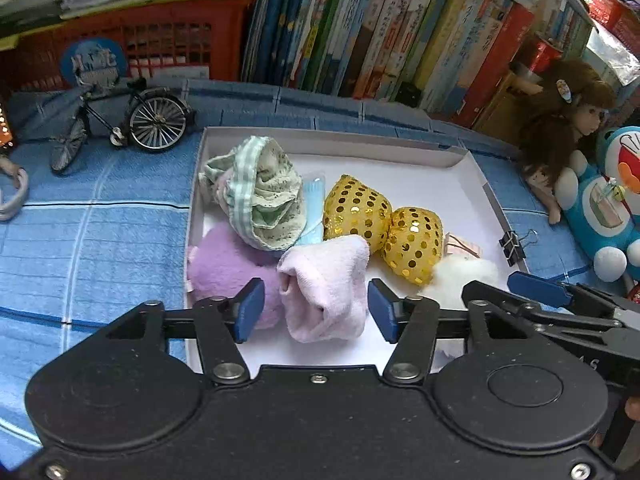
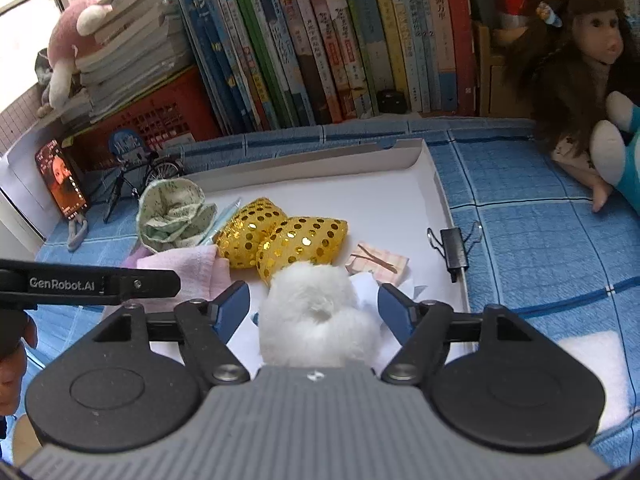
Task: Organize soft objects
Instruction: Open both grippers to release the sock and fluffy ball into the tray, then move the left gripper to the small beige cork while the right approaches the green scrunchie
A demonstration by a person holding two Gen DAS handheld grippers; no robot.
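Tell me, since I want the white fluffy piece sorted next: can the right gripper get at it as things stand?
Probably yes. The right gripper is open, and the white fluffy piece already sits between its fingers in the white tray, nothing covering it. The gold sequin pillows lie just behind.

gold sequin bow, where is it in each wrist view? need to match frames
Left wrist: the gold sequin bow lies mid-frame in the white tray, right of the pink cloth that sits between the open left gripper fingers.
Right wrist: the bow lies centre-left, just beyond the white fluffy toy in front of the open right gripper.
Shared landmark: black binder clip on the tray's right rim.
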